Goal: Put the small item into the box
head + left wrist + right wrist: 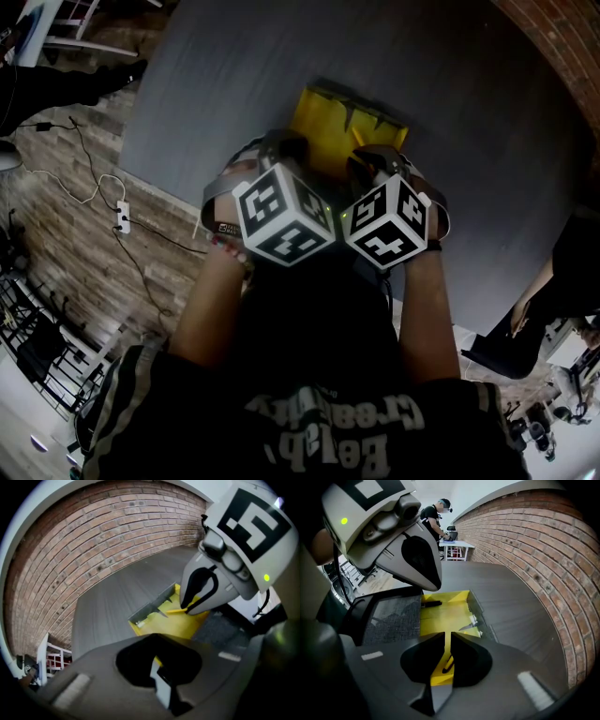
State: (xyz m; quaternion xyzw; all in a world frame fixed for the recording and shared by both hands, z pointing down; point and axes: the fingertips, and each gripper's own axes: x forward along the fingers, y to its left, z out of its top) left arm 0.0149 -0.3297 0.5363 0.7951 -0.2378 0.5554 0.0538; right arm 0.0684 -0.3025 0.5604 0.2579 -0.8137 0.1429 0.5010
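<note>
A yellow box (342, 131) lies open on the grey table (234, 84), its grey flaps (152, 606) standing up at the far side. A small black stick-like item (431, 604) lies inside the box (445, 616). My right gripper (449, 641) hangs over the near end, jaws closed to a thin slit with a yellow flap edge between them. In the left gripper view its tips (187, 609) pinch that yellow edge (173, 611). My left gripper (157, 660) sits over the box's near left side; its jaws look closed, with only a sliver of yellow showing.
A dark textured pad (393, 618) lies beside the box towards me. A brick wall (534, 550) runs along the table's far side. A person stands at a white desk (457, 545) in the background. Cables and a power strip (122, 217) lie on the floor to the left.
</note>
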